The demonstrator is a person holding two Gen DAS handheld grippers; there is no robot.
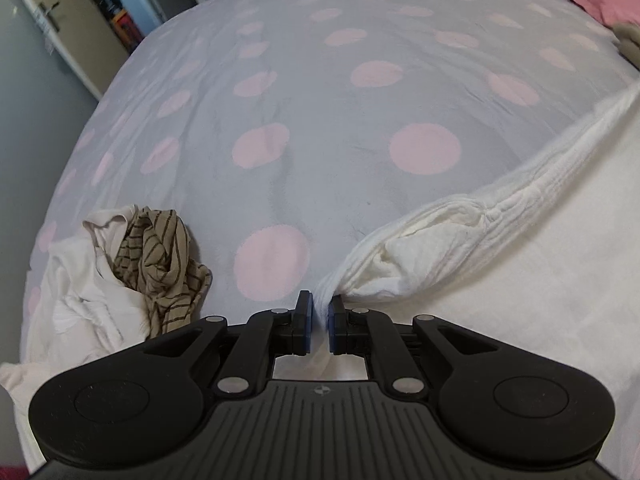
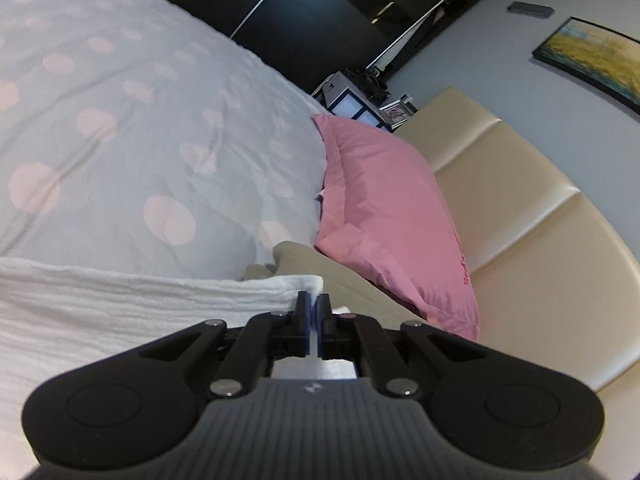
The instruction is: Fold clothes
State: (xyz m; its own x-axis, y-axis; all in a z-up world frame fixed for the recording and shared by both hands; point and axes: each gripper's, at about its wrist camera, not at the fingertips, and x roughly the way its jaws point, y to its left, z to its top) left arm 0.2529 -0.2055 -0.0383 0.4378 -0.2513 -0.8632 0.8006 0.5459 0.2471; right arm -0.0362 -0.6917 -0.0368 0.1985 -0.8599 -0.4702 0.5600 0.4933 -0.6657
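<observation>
Left wrist: our left gripper (image 1: 319,312) pinches one corner of the white cloth (image 1: 500,248), whose edge runs away up-right over the dotted duvet (image 1: 320,80). Crumpled clothes (image 1: 132,272) lie left.

Right wrist: our right gripper (image 2: 314,312) clamps the other corner, cloth stretching left. Near edge hidden under both grippers.

White garment (image 1: 500,248): crinkled, gauze-like woven cloth, matt. Duvet cover (image 1: 340,120) ahead of the left hand-held gripper (image 1: 319,312): smooth matt cotton-like cloth, lightly creased. Striped garment (image 1: 164,264) to its left: thin, soft, limp knit-looking cloth. Pillow (image 2: 384,208) ahead of the right hand-held gripper (image 2: 314,312): smooth cloth, faint sheen. Headboard (image 2: 520,200) to its right: glossy padded leather-like panels. Both gripper bodies: matt black plastic, ribbed, with bright metal pins.
</observation>
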